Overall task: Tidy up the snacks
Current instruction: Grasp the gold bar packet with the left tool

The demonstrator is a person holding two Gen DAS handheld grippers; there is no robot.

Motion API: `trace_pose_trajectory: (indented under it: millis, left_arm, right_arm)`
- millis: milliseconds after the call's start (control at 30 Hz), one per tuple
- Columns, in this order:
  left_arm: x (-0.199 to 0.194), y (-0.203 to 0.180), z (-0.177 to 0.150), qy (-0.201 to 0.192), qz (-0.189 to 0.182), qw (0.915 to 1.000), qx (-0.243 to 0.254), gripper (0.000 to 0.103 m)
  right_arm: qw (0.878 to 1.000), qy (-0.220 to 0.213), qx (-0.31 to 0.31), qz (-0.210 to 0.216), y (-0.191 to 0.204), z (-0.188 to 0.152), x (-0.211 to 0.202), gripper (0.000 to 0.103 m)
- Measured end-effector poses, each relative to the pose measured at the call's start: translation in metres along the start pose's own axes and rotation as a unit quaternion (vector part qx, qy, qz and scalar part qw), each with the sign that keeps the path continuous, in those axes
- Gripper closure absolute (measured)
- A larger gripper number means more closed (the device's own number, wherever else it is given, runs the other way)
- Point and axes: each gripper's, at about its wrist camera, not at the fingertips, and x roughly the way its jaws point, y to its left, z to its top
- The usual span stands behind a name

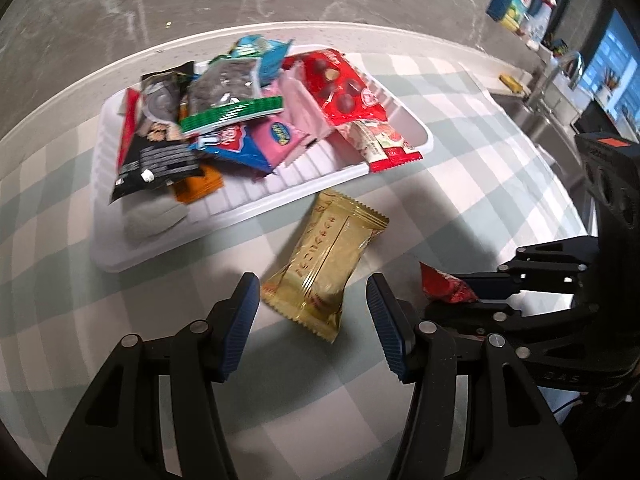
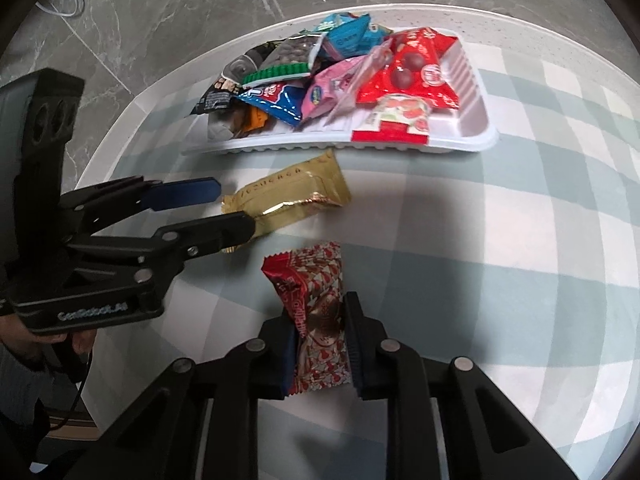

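Gripping red snack packet (image 2: pixel 316 316), right gripper (image 2: pixel 320 344)

Left wrist view: taken from just behind the left gripper (image 1: pixel 312 312), angled steeply down at the checked tablecloth (image 1: pixel 460 128), close in. White tray (image 1: pixel 424 136) seen beyond; gold packet (image 1: pixel 324 260) directly ahead between the fingers.

Right wrist view: taken likewise from behind the right gripper (image 2: pixel 320 344), tilted down, equally near (strong fisheye bending at the edges).

Shared by both: tray (image 2: pixel 476 120), gold packet (image 2: pixel 288 196), red packet (image 2: pixel 316 304) (image 1: pixel 444 286), tablecloth (image 2: pixel 520 240). Each gripper is caught from the side in the other's view (image 1: pixel 480 284) (image 2: pixel 236 208).
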Motion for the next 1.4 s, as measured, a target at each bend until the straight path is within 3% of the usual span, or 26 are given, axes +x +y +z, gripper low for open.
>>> trace_pose_trajectory:
  millis: [400,433,500,633,1067,1400]
  left_arm:
    - [0.033,-0.012,0.013,0.013,0.001,0.9985,0.053,0.051]
    - [0.034,-0.013,0.014,0.011,0.0,0.9983,0.056,0.054]
    - [0.036,-0.017,0.015,0.002,0.01,0.9974,0.072,0.071]
    - [0.037,-0.022,0.015,-0.004,0.006,0.9968,0.079,0.074]
    - [0.008,-0.018,0.005,-0.032,-0.04,0.9981,0.036,0.074]
    - [-0.027,-0.008,0.014,-0.065,-0.063,0.9959,0.006,0.074]
  right_arm:
    - [1.0,-0.007,0.025,0.009,-0.019,-0.009,-0.009,0.08]
    - [1.0,-0.007,0.027,0.01,-0.02,-0.009,-0.009,0.08]
    - [0.999,-0.007,0.029,0.012,-0.022,-0.009,-0.009,0.08]
    - [0.999,-0.008,0.038,0.014,-0.026,-0.009,-0.01,0.08]
    - [0.998,-0.022,0.05,0.034,-0.028,-0.007,-0.028,0.08]
    - [0.996,-0.043,0.048,0.054,-0.021,0.015,-0.044,0.079]
